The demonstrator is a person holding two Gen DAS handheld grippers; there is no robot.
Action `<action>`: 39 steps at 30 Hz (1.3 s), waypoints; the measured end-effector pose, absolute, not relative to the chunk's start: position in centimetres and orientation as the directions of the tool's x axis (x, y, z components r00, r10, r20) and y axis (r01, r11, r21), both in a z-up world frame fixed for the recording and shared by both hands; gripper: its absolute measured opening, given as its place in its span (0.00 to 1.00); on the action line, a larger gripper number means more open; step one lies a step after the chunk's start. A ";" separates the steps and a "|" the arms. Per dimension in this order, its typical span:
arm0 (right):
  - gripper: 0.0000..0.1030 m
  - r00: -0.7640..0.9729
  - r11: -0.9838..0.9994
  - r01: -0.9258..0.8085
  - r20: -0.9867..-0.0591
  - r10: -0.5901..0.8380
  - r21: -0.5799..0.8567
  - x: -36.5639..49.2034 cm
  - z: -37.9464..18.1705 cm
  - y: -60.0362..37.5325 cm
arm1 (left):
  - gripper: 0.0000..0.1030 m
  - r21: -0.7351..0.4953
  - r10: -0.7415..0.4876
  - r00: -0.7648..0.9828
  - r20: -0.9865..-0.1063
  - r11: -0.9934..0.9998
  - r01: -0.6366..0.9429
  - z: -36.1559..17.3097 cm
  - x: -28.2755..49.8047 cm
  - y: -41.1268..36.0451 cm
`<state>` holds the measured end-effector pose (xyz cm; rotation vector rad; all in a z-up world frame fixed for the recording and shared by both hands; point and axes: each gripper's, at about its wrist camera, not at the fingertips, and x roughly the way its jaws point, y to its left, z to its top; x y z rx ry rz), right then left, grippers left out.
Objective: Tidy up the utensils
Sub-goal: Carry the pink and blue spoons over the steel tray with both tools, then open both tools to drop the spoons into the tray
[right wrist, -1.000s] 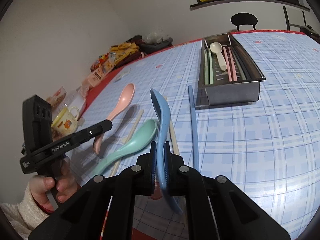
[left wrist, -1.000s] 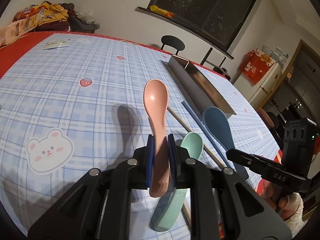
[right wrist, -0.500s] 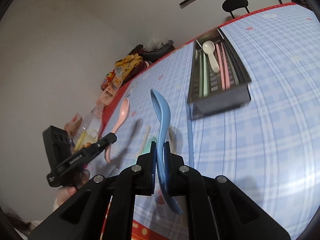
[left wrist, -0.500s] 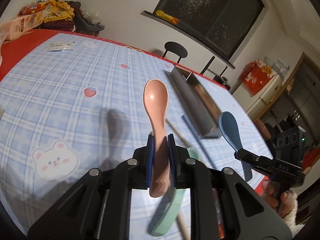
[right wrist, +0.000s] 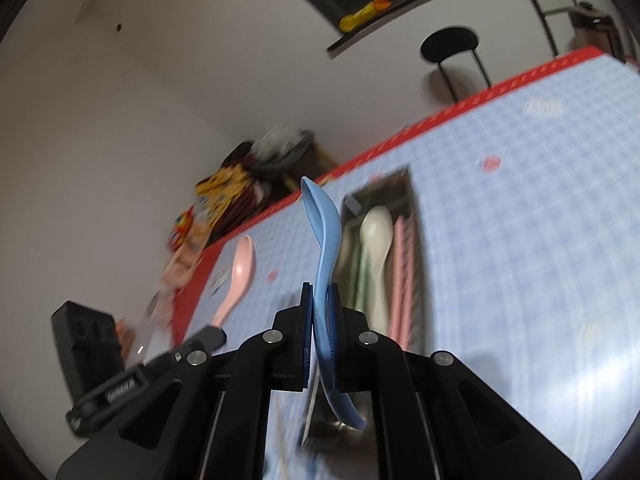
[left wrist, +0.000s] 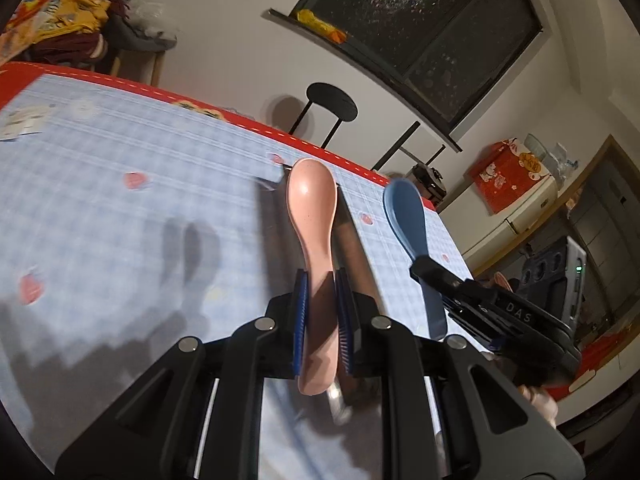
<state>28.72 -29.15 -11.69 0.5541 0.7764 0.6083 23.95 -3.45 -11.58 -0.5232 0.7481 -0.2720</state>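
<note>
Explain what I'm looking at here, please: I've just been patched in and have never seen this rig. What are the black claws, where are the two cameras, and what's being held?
There is no robot arm. A person carries a hand-held two-finger gripper in each hand, and a fisheye camera on each one looks forward along its fingers, so the black claws at the bottom of each picture are that gripper's own.

In the left wrist view, the left gripper is shut on a pink spoon. To its right you see the right gripper gripping a blue spoon.

The right wrist view shows that blue spoon edge-on, with the pink one off to the left. Beyond it, on the blue checked tablecloth, lies a metal tray already holding a white spoon and some pink and green sticks, probably chopsticks. Both pictures are motion-blurred.
</note>
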 end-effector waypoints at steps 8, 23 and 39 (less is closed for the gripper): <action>0.08 0.572 0.618 -0.235 -0.407 0.712 0.750 33.0 -12.9 -30.9 | 0.17 -0.583 -0.411 0.662 -0.627 0.811 -0.050 -13.9 31.8 -7.0; 0.08 0.510 0.610 -0.123 -0.477 0.715 0.783 35.0 -16.7 -30.0 | 0.32 -0.624 -0.444 0.635 -0.633 0.778 -0.078 -16.3 34.9 -6.7; 0.12 0.419 0.682 -0.046 -0.606 0.676 0.730 35.9 -16.3 -23.6 | 0.47 -0.594 -0.352 0.737 -0.577 0.800 -0.083 -11.3 29.4 1.6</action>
